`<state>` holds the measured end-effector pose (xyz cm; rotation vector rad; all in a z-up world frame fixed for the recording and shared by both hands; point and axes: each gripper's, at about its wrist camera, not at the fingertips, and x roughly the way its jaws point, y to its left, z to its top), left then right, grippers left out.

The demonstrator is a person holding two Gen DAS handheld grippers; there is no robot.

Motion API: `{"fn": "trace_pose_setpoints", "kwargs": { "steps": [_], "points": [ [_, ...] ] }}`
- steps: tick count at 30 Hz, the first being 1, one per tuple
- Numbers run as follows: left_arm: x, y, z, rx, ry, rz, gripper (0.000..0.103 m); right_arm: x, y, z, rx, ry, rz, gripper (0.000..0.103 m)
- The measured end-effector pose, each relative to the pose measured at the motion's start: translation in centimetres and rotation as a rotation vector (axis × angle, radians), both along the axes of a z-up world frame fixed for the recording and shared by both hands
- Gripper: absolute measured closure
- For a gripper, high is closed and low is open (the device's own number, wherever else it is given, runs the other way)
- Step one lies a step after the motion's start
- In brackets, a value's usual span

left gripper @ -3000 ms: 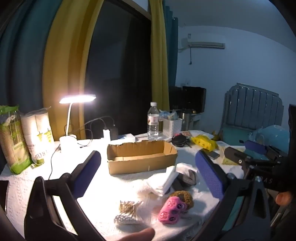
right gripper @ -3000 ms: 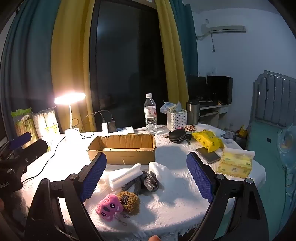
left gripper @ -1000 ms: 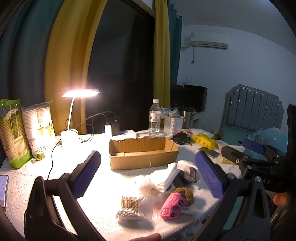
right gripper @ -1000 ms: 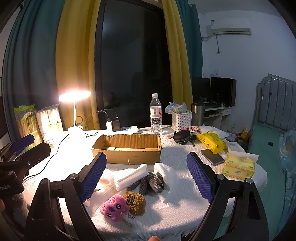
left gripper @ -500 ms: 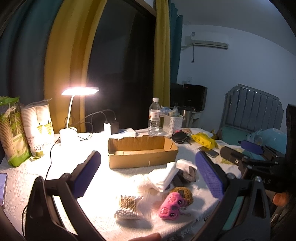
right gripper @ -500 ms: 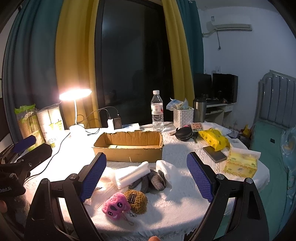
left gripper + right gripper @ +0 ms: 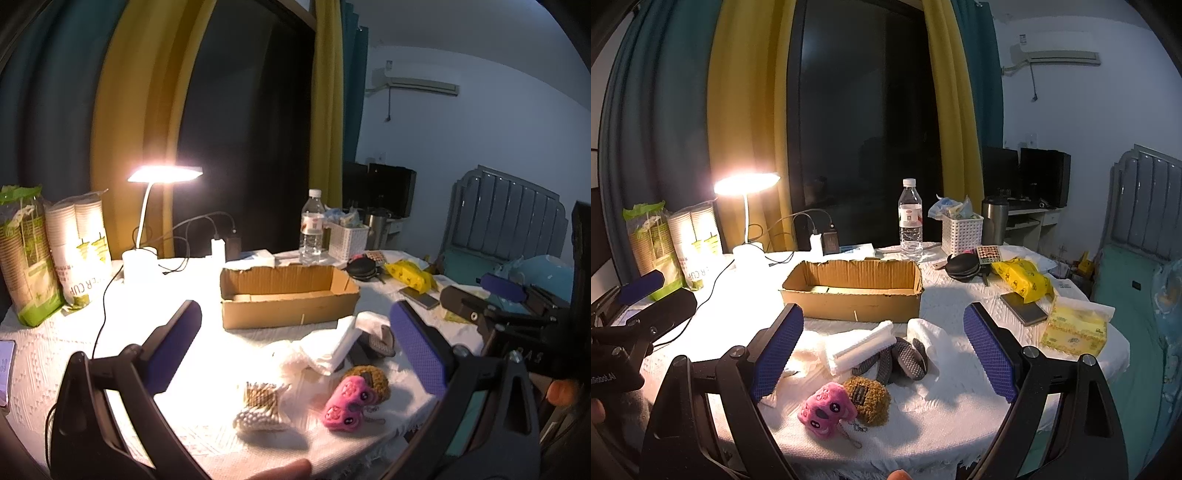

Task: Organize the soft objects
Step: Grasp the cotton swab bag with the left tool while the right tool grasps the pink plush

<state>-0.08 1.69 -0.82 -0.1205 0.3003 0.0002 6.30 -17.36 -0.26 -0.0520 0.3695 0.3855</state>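
An open cardboard box [image 7: 288,295] [image 7: 853,291] stands mid-table. In front of it lie a folded white towel [image 7: 332,343] [image 7: 860,347], a rolled white cloth [image 7: 923,332], grey socks [image 7: 905,360] [image 7: 376,341], a pink plush [image 7: 345,404] [image 7: 823,404] and a brown plush [image 7: 375,380] [image 7: 870,400]. A bag of cotton swabs [image 7: 260,406] lies near the front edge. My left gripper [image 7: 295,350] is open and empty above the table. My right gripper [image 7: 882,350] is open and empty, held back from the pile.
A lit desk lamp [image 7: 746,184] and its cables are at the back left, beside packs of paper cups [image 7: 79,243]. A water bottle [image 7: 910,218], white basket [image 7: 962,232], yellow packet [image 7: 1021,277], phone [image 7: 1023,308] and tissue pack [image 7: 1075,326] fill the right side.
Both grippers have drifted slightly, so the views shifted a little. Nothing on the table has moved, and both grippers stay open.
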Motion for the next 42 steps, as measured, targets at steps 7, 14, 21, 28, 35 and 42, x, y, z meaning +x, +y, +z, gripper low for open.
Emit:
{"fn": "trace_pose_setpoints", "kwargs": {
  "steps": [7,14,21,28,35,42],
  "points": [
    [0.9,0.6,-1.6,0.024,0.052,0.016,0.001,0.5,0.9,-0.9,-0.004,0.024,0.025,0.012],
    [3.6,1.8,-5.8,0.002,0.204,0.018,0.001,2.2,1.0,-3.8,-0.034,0.100,0.021,0.012],
    [7.0,2.3,-10.2,0.006,0.346,0.021,0.002,4.4,1.5,-7.7,-0.079,0.199,0.031,0.012],
    [9.0,2.3,-13.7,-0.015,0.450,0.003,0.002,4.5,4.1,-10.2,-0.106,0.249,0.151,0.017],
    [10.1,2.3,-15.0,-0.035,0.507,-0.014,0.015,4.7,6.6,-12.2,-0.155,0.289,0.241,0.029],
    [9.8,2.5,-15.8,-0.054,0.515,-0.049,0.045,4.6,8.4,-13.1,-0.234,0.294,0.273,0.053]
  ]
}}
